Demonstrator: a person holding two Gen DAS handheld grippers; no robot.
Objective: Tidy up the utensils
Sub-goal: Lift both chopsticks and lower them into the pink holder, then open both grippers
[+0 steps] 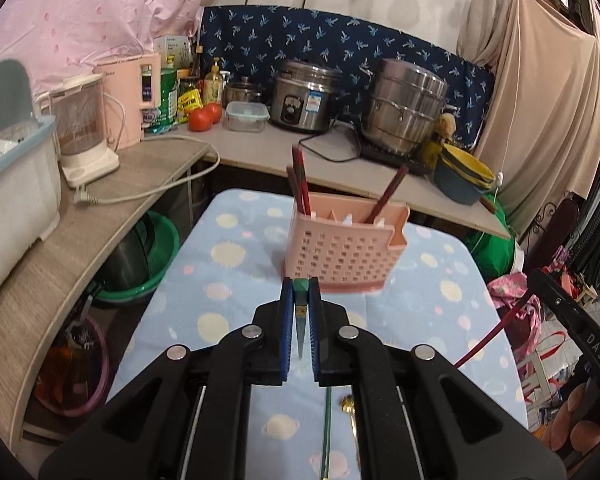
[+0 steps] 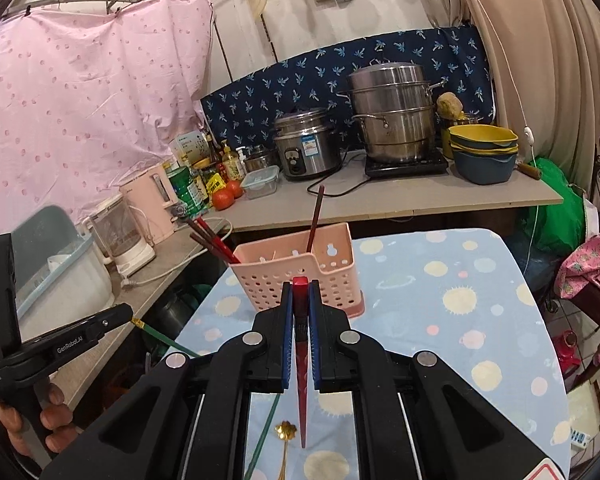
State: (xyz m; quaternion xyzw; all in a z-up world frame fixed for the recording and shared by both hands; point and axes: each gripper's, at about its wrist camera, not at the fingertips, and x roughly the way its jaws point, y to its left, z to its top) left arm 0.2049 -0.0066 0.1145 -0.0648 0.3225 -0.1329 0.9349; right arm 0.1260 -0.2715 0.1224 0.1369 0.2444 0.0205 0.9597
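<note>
**Two chopsticks in hand, the caddy just ahead**

We are holding one chopstick in each gripper. Our left gripper (image 1: 300,292) is pinching a green chopstick (image 1: 300,332) between its blue pads, jaws almost closed on it near the thick end, with the thin tip pointing back toward the camera. Our right gripper (image 2: 300,292) is clamping a red chopstick (image 2: 301,380) the same way: thick end poking out past the fingertips, tip hanging down toward us.

We are judging both sticks as light, stiff and smooth. Slender and lacquered, they are likely to swivel or slide in the pads if we grip too near one end, so we are taking them close to the thick end, where there is most to bite on.

The pink caddy (image 1: 340,248) is standing upright on the spotted cloth (image 1: 228,280), straight ahead of both grippers and a little below them. It is already carrying dark red chopsticks (image 1: 300,184) in its left compartment and one more at its right. In the right wrist view the left gripper is showing at the left edge, well apart from the caddy, with the green stick trailing down from it. A gold spoon (image 2: 286,430) and another green stick (image 1: 327,432) are still lying on the cloth beneath us.
</note>
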